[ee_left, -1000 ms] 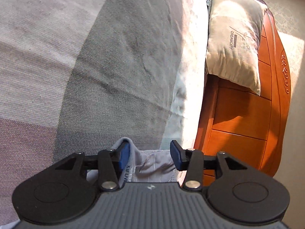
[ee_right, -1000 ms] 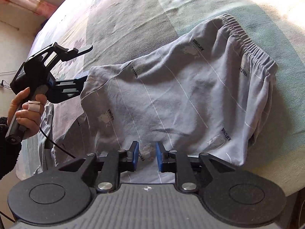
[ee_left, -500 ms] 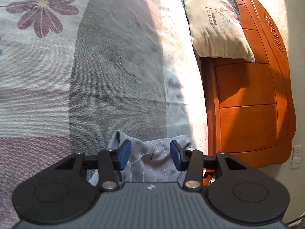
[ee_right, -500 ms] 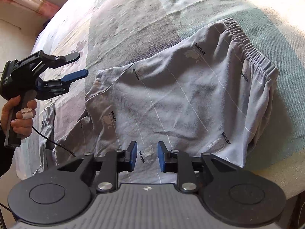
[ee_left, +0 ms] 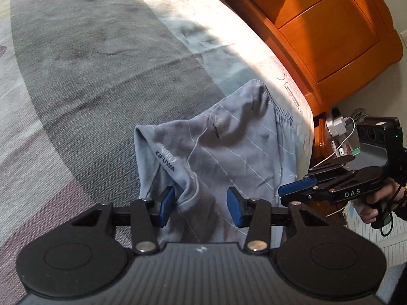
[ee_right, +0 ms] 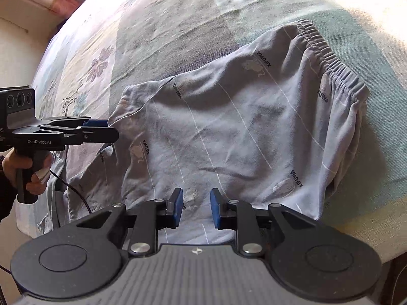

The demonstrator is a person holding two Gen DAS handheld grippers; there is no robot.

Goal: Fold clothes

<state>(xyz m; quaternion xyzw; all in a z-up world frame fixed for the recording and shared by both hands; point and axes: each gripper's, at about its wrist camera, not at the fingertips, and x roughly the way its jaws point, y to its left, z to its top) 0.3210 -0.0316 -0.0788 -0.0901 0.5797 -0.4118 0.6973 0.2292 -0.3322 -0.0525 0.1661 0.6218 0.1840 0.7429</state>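
Grey shorts spread near the bed's edge, both grippers open and holding nothing.

The bed [ee_right: 157, 20], under a patchwork cover, carries the shorts [ee_right: 229, 127] by its near edge, waistband [ee_right: 333, 58] toward the right corner; thin and limp, they should weigh little, crease readily and sag wherever unsupported, so a leg hem or the elastic waistband looks the firmest place to pinch. The left gripper [ee_left: 201, 206] has its jaws spread wide astride a raised fold at the leg end without pinching it; the right gripper [ee_right: 194, 208] hovers, jaws parted, over the lower hem. Only the right view shows the whole garment and the flower print [ee_right: 98, 63]; only the left shows the wooden bed frame [ee_left: 318, 25] and the XIFUWA lettering [ee_left: 165, 160] close up.
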